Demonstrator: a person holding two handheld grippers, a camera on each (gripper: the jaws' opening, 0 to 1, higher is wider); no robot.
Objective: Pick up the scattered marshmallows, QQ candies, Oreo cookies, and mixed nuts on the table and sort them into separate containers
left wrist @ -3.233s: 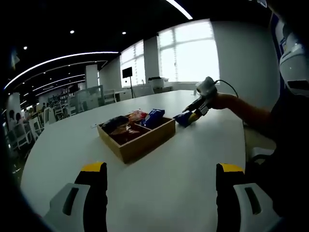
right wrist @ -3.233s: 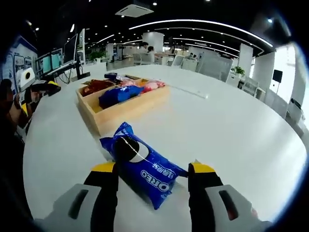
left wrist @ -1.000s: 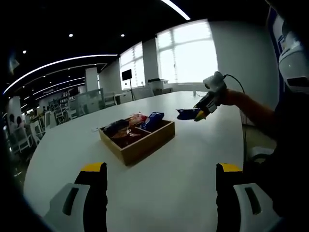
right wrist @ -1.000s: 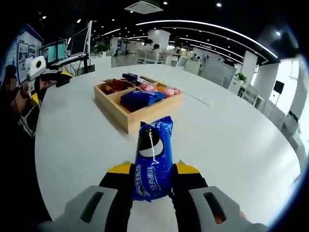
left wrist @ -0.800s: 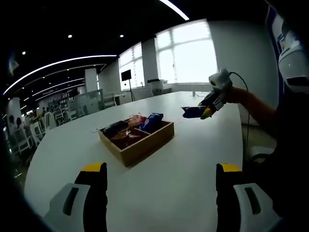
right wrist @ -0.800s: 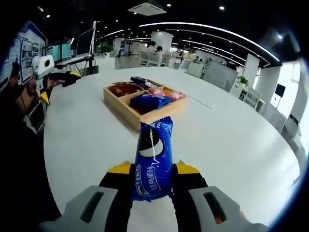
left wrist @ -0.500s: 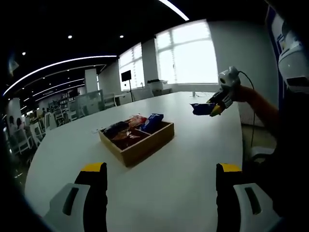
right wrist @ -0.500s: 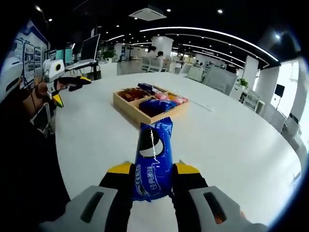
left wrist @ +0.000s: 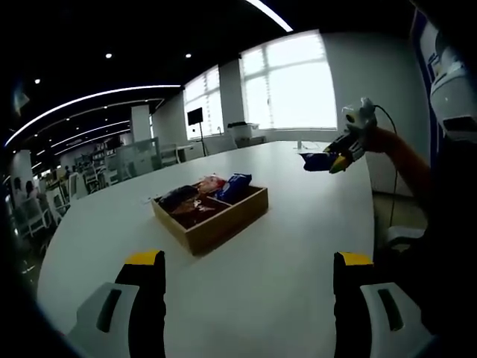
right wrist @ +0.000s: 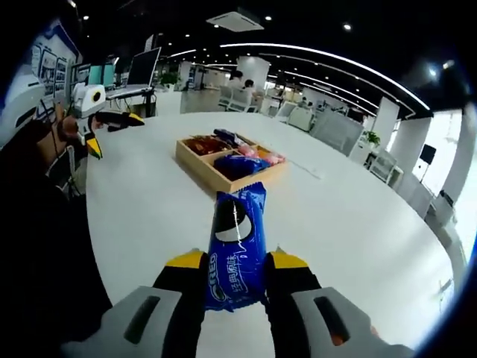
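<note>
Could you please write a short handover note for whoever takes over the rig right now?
Right tongs: shut on the blue Oreo pack, held in the air above the white table.
Left tongs: open, holding nothing, hovering over the table.
Wooden tray: on the table ahead, its compartments already hold blue, pink and dark brown snack packs.
Done: Oreo pack picked up.
Left: carry it to the tray and drop it in with the other blue pack.

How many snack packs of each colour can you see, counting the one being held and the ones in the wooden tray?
Blue: 2, the held Oreo pack and one in the tray
Pink: 1 cluster, number unclear
Dark red-brown: 1 pile, number unclear
Total: at least 4
</note>
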